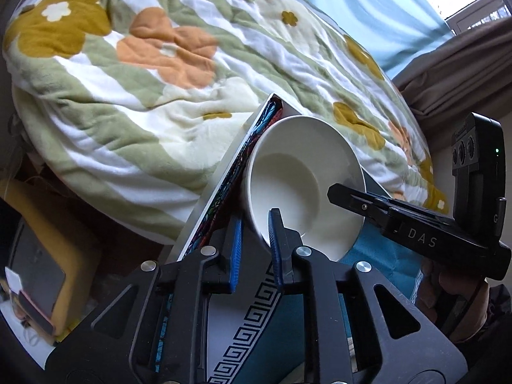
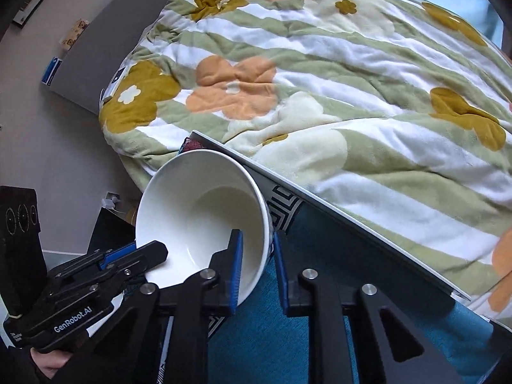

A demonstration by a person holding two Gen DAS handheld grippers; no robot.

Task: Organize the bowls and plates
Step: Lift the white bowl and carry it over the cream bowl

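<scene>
A white bowl [image 1: 297,185] is held tilted, its opening facing both cameras, above a teal mat with a black-and-white key-pattern border [image 1: 252,320]. My left gripper [image 1: 256,224] is shut on the bowl's near rim, one blue pad inside and one outside. My right gripper [image 2: 257,240] is shut on the opposite rim of the same bowl [image 2: 198,217], one pad inside and one outside. Each gripper shows in the other's view: the right gripper [image 1: 400,220], the left gripper [image 2: 105,272]. No plates are in view.
A flat board with a white edge and colourful pattern [image 1: 220,185] stands tilted behind the bowl. A bed with a flowered green-and-white quilt [image 2: 320,80] fills the background. A yellow object [image 1: 48,256] sits at the lower left. Curtains and a window [image 1: 448,32] are at the right.
</scene>
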